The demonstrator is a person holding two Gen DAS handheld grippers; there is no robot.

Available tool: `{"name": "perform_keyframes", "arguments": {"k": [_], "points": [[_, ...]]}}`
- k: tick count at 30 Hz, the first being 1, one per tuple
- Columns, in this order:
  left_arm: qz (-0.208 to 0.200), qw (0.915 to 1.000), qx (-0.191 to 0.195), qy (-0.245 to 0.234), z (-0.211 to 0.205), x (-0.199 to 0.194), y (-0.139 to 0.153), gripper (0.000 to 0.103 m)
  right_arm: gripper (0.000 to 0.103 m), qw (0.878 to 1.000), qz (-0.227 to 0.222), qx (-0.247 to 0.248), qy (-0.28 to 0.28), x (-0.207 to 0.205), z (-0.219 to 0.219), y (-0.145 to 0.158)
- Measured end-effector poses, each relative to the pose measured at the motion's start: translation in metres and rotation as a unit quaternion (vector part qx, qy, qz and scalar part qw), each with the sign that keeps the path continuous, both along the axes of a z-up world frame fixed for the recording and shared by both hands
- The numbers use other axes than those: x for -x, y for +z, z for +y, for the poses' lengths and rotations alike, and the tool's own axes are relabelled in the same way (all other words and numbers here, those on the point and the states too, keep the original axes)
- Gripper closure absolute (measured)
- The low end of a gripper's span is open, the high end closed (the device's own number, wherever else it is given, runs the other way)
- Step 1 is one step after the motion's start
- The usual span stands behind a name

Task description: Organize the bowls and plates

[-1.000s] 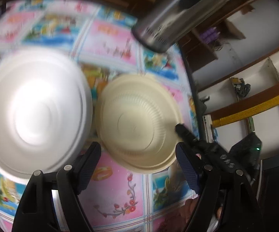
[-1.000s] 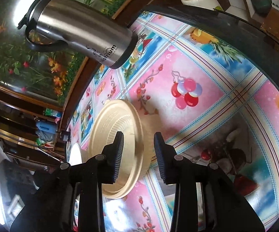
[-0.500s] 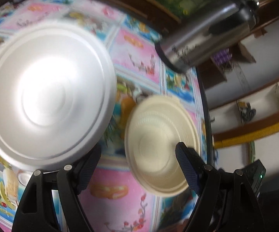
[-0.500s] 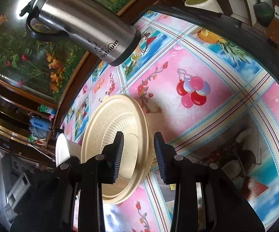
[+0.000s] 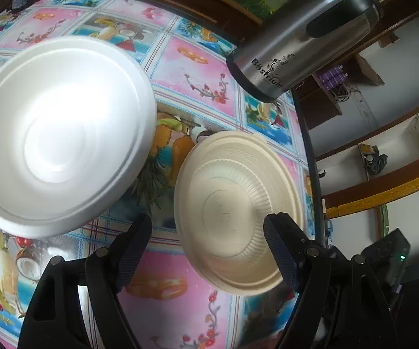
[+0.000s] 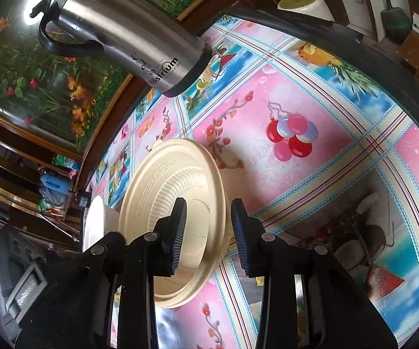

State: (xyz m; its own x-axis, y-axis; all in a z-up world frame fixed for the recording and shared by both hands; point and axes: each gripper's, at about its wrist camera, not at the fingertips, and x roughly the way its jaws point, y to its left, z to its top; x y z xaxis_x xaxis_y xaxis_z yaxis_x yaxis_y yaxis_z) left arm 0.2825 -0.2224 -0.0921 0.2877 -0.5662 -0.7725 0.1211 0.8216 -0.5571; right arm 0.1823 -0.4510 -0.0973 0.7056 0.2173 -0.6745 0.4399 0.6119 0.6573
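Note:
A cream ribbed bowl sits on the patterned tablecloth, right of a large white foam bowl. My left gripper is open and hangs above the table, its right finger over the cream bowl's right rim. In the right wrist view the cream bowl is tilted, its rim between my right gripper's two pads, which stand a little apart. The white bowl shows behind it at the left.
A steel thermos jug stands at the back of the table; it also shows in the right wrist view. The table's dark right edge runs just beside the cream bowl. A white pot stands beyond the table.
The left gripper has pulled back and up, so both bowls look farther off. In the right wrist view the cream bowl has tilted up more between the pads.

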Motion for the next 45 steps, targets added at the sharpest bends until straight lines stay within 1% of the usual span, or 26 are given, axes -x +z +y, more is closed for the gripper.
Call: {"name": "perform_keyframes", "arguments": {"k": [3, 4, 5, 6, 8, 9, 11, 12, 13, 14, 15, 16, 19, 22, 25, 31, 37, 41, 45], "points": [[0.008, 0.9998, 0.018, 0.006, 0.000, -0.001, -0.008, 0.025, 0.072, 1.000, 0.000, 0.002, 0.001, 0.000, 0.001, 0.001], [0.004, 0.9998, 0.018, 0.011, 0.001, 0.000, -0.008, 0.028, 0.072, 1.000, -0.001, 0.003, 0.000, 0.000, 0.001, 0.002], [-0.003, 0.9997, 0.014, 0.017, 0.002, 0.000, -0.008, 0.033, 0.072, 1.000, -0.001, 0.004, -0.001, 0.000, 0.001, 0.002], [-0.006, 0.9997, 0.011, 0.020, 0.003, 0.001, -0.007, 0.035, 0.072, 1.000, -0.002, 0.004, -0.003, 0.000, 0.001, 0.002], [-0.009, 0.9995, 0.014, 0.026, 0.007, 0.000, -0.006, 0.050, 0.072, 1.000, -0.002, 0.002, -0.004, 0.001, 0.000, 0.003], [-0.011, 0.9994, 0.016, 0.030, 0.009, -0.001, -0.006, 0.054, 0.072, 1.000, -0.002, 0.002, -0.004, 0.001, 0.000, 0.002], [-0.018, 0.9992, 0.006, 0.035, 0.011, -0.001, -0.004, 0.067, 0.072, 1.000, 0.000, 0.005, -0.003, 0.000, 0.001, 0.002], [-0.020, 0.9991, 0.000, 0.039, 0.012, -0.002, -0.004, 0.071, 0.072, 1.000, 0.001, 0.005, -0.002, 0.000, 0.001, 0.002], [-0.020, 0.9989, -0.004, 0.041, 0.013, -0.003, -0.005, 0.078, 0.073, 1.000, 0.001, 0.005, -0.001, -0.001, 0.002, 0.001], [-0.019, 0.9988, -0.005, 0.045, 0.014, -0.004, -0.006, 0.084, 0.077, 1.000, 0.002, 0.005, 0.000, -0.001, 0.002, 0.001], [-0.019, 0.9987, -0.006, 0.047, 0.015, -0.004, -0.007, 0.087, 0.079, 1.000, 0.004, 0.005, 0.001, -0.001, 0.003, 0.000], [-0.021, 0.9986, -0.008, 0.048, 0.016, -0.004, -0.007, 0.091, 0.085, 1.000, 0.006, 0.006, 0.002, -0.002, 0.003, -0.001], [-0.025, 0.9986, -0.009, 0.045, 0.016, -0.003, -0.007, 0.095, 0.088, 1.000, 0.008, 0.009, 0.001, -0.002, 0.003, -0.001], [-0.031, 0.9985, -0.021, 0.040, 0.013, -0.002, -0.005, 0.095, 0.089, 1.000, 0.007, 0.023, -0.002, -0.001, 0.006, 0.002], [-0.028, 0.9988, -0.020, 0.036, 0.013, -0.002, -0.003, 0.095, 0.091, 0.999, 0.003, 0.032, -0.005, 0.001, 0.006, 0.007], [-0.035, 0.9984, -0.031, 0.033, 0.010, 0.003, 0.001, 0.095, 0.091, 1.000, 0.006, 0.026, -0.006, 0.003, 0.004, 0.007], [-0.048, 0.9971, -0.056, 0.021, 0.004, 0.013, 0.003, 0.095, 0.092, 1.000, 0.023, 0.013, -0.009, 0.011, 0.003, 0.004], [-0.066, 0.9945, -0.081, 0.010, 0.006, 0.030, 0.010, 0.095, 0.094, 1.000, 0.023, -0.002, -0.010, 0.024, 0.006, 0.004], [-0.069, 0.9931, -0.094, 0.009, 0.024, 0.059, 0.007, 0.095, 0.093, 1.000, 0.024, 0.006, -0.001, 0.045, 0.023, 0.008]]}}
